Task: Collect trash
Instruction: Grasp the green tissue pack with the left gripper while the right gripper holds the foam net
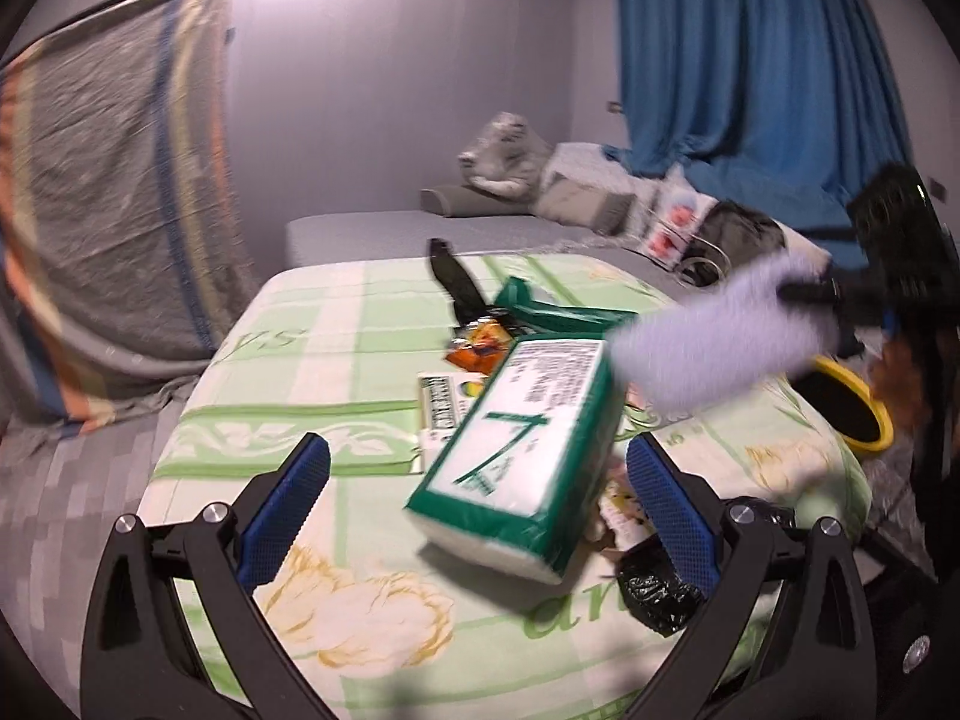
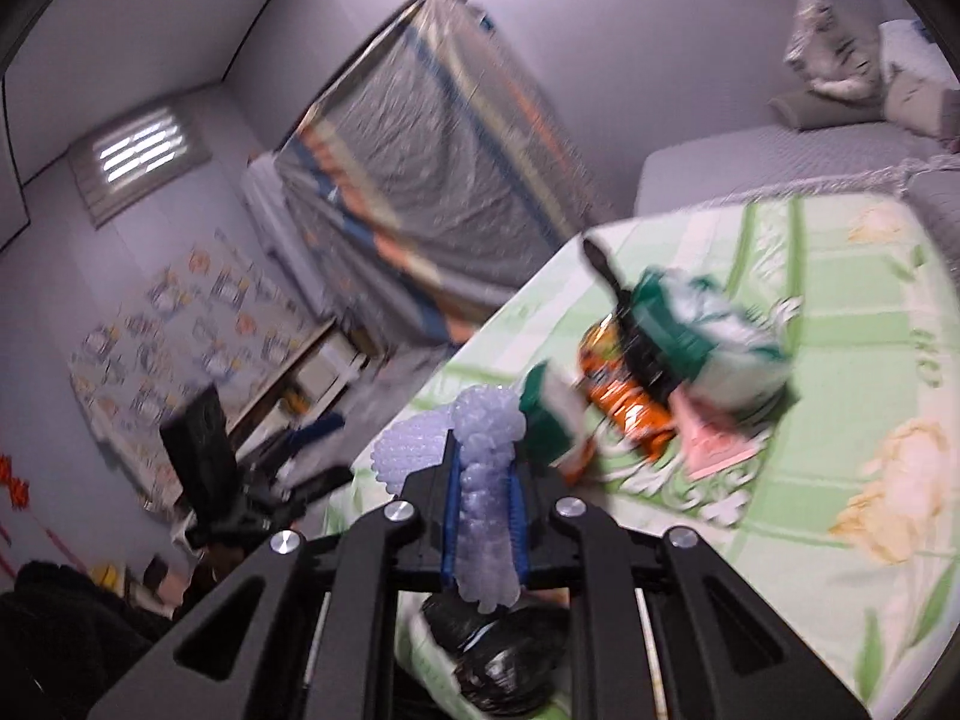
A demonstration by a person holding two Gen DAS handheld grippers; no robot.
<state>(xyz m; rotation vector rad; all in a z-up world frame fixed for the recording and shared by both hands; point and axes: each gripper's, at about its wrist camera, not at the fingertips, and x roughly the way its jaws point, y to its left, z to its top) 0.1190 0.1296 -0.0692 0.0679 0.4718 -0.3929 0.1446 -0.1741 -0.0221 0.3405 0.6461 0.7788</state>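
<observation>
My right gripper (image 2: 486, 468) is shut on a strip of pale bubble wrap (image 2: 483, 450), lifted above the green flowered bedspread (image 2: 840, 420). The left wrist view shows that bubble wrap (image 1: 714, 342) blurred, hanging from the right gripper (image 1: 840, 294) at the right. My left gripper (image 1: 480, 504) stands open low over the bedspread (image 1: 312, 360). A green-and-white tissue pack (image 1: 522, 450) lies tilted between its fingers, and the pads do not press on it. An orange snack wrapper (image 1: 480, 351) and a green plastic bag (image 1: 540, 306) lie beyond it.
A yellow-rimmed bin (image 1: 864, 414) stands at the bed's right edge. A crumpled black bag (image 1: 654, 588) lies by my right-hand finger. A pink paper (image 2: 714, 438), a black knife-like object (image 1: 456, 282), pillows (image 1: 516, 162) and a blue curtain (image 1: 750, 60) are around. A covered wardrobe (image 2: 432, 192) stands left.
</observation>
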